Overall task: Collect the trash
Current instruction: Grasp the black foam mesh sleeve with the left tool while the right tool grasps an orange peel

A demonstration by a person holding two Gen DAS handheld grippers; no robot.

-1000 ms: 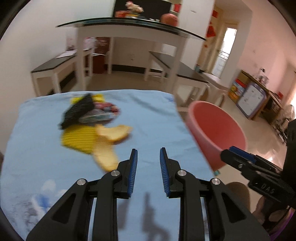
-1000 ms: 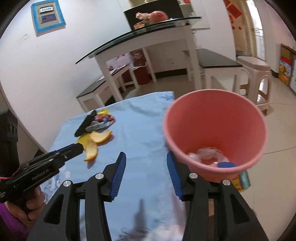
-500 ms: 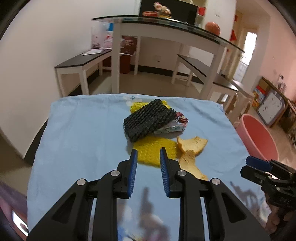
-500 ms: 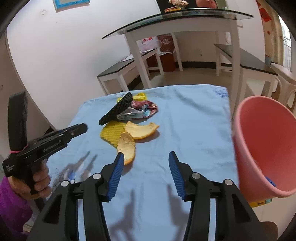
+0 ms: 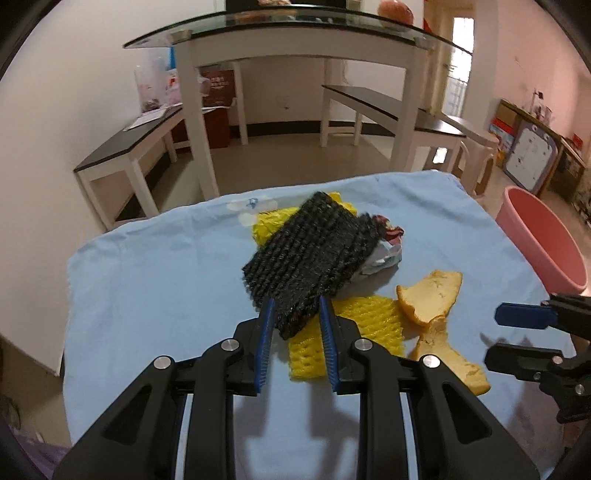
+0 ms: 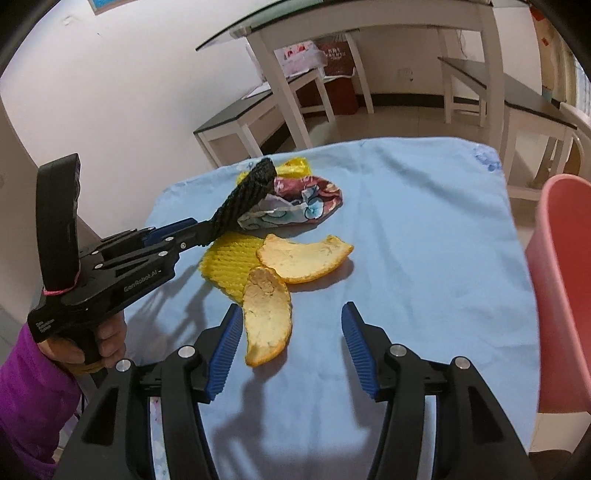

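Observation:
Trash lies piled on the blue-clothed table (image 5: 147, 288). A black foam net (image 5: 314, 254) leans on a crumpled wrapper (image 5: 384, 254), above a yellow foam net (image 5: 347, 332). My left gripper (image 5: 295, 308) straddles the black net's near corner with a narrow gap, and no squeeze shows. From the right wrist view, the left gripper (image 6: 207, 230) meets the black net (image 6: 247, 195) at its low end. Two orange peels (image 6: 306, 258) lie nearby. My right gripper (image 6: 291, 308) is opening, and the nearer peel (image 6: 267, 314) lies beside its left finger, untouched.
A pink bucket (image 6: 561, 288) stands off the table's right edge, also visible as the pink bucket (image 5: 543, 243) in the left wrist view. A glass-topped table (image 5: 295, 22) and dark benches (image 5: 122, 151) stand behind. A hand in a purple sleeve (image 6: 22, 387) holds the left gripper.
Both views swung from the pink bucket to the trash pile. My left gripper advanced until the black net's corner sat between its jaws. The right jaws widened and came up to the near peel.

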